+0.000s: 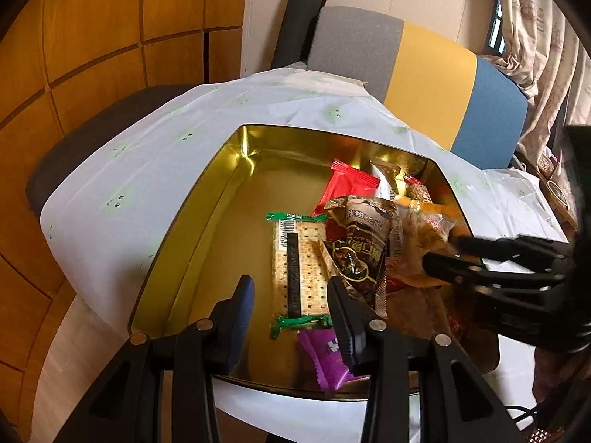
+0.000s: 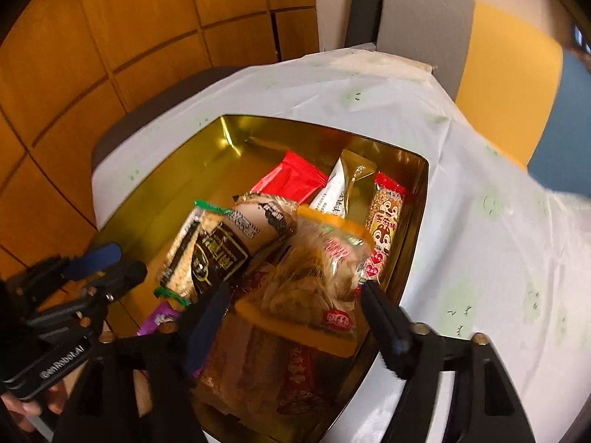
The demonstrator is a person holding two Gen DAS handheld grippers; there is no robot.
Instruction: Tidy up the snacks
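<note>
Snacks sit piled in gold tin (image 1: pixel 207 199) on white cloth (image 1: pixel 147 155), mostly right side. Left gripper (image 1: pixel 291 299) & right gripper (image 2: pixel 295 313) both hover w/ jaws apart, holding nothing; right over orange-edged chip bag (image 2: pixel 321 277), left by cracker pack (image 1: pixel 295 258).

Gold tin (image 1: pixel 207 199): metal, inner walls gleaming mirror-bright, throwing reflections; floor duller, satin. Tablecloth (image 1: pixel 155 155): thin pale sheet, smooth, creasing softly, looking like plastic film. Cracker pack (image 1: pixel 295 269): clear glossy wrap showing dry, pitted biscuit. Dark nut packet (image 1: pixel 360 254): foil-like plastic, glinting and crinkling. Red packet (image 2: pixel 291 182): shiny plastic, crimped ends. Crisp bag (image 2: pixel 317 277): transparent crinkly film catching light. Purple wrapper (image 1: pixel 325 361): matt-looking plastic. Wall panels (image 1: pixel 92 37): wood, smooth, semi-gloss. Chair back (image 1: pixel 354 48): matt woven cloth. Curtain (image 1: pixel 543 37): soft printed fabric, hanging in folds.
</note>
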